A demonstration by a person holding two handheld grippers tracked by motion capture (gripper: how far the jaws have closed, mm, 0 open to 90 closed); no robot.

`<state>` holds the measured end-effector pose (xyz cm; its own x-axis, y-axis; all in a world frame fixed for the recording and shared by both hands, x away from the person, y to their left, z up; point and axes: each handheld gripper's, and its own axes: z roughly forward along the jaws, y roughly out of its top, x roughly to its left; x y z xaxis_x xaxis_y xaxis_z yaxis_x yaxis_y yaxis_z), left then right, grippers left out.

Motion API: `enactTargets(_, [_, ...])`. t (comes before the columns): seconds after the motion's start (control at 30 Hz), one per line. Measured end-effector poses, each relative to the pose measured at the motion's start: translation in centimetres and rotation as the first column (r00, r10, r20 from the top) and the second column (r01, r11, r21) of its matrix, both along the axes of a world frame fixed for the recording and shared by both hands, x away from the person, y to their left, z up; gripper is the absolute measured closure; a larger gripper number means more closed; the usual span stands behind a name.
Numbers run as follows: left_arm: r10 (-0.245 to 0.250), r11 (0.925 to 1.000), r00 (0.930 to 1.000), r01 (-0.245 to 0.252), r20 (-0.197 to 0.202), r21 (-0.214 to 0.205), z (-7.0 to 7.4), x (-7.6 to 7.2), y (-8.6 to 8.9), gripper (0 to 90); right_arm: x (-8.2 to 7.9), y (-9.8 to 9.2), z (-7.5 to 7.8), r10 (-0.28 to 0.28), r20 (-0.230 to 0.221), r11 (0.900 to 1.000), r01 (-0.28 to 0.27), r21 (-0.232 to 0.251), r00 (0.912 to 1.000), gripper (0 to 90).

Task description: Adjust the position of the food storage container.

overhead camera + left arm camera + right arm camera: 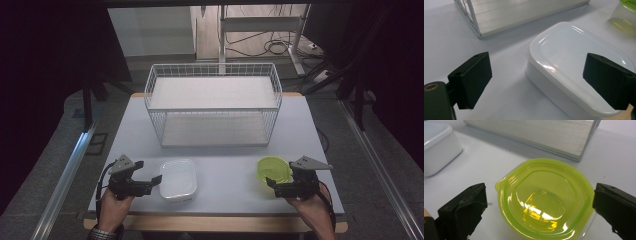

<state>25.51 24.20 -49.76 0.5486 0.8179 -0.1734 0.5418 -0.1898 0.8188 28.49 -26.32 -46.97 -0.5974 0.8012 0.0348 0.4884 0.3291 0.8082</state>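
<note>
1. A glossy white rounded-rectangular box and a translucent lime round tub sit near the table's front edge, well apart.
2. A white wire basket fills the rear middle.
3. The left gripper, jaws spread, meets the box's left side.
4. The right gripper, jaws spread, flanks the tub.

Lidded white box and lime-lidded, seemingly clear round tub, well apart.
</note>
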Motion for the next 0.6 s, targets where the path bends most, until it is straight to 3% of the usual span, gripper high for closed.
enactTargets(0.13, [0.001, 0.9996, 1.0000, -0.001, -0.002, 0.030, -0.01, -0.18, -0.19, 6.7, -0.03, 0.24, 0.12, -0.016, 0.003, 0.9997, 0.016, -0.019, 0.9999, 3.4])
enactTargets(0.47, [0.012, 0.9996, 0.9998, -0.013, 0.015, 0.025, -0.12, -0.39, -0.14, 3.2, 0.10, 0.41, 0.19, -0.015, -0.018, 0.9998, 0.014, -0.012, 0.9997, 16.8])
enactTargets(0.5, [0.007, 1.0000, 0.9998, -0.007, 0.020, 0.000, -0.12, -0.43, 0.07, 2.5, 0.07, 0.47, 0.30, -0.007, -0.019, 0.9999, 0.006, -0.015, 0.9998, 22.6])
enactTargets(0.57, [0.004, 0.9999, 0.9998, -0.004, 0.019, -0.010, -0.07, -0.43, 0.16, 2.5, 0.03, 0.51, 0.37, -0.003, -0.015, 0.9998, 0.003, -0.018, 0.9999, 25.2])
enactTargets(0.6, [0.004, 0.9998, 0.9996, -0.003, 0.029, -0.017, 0.00, -0.51, 0.25, 2.6, -0.07, 0.58, 0.55, 0.006, -0.014, 0.9998, -0.006, -0.017, 0.9999, 32.7])
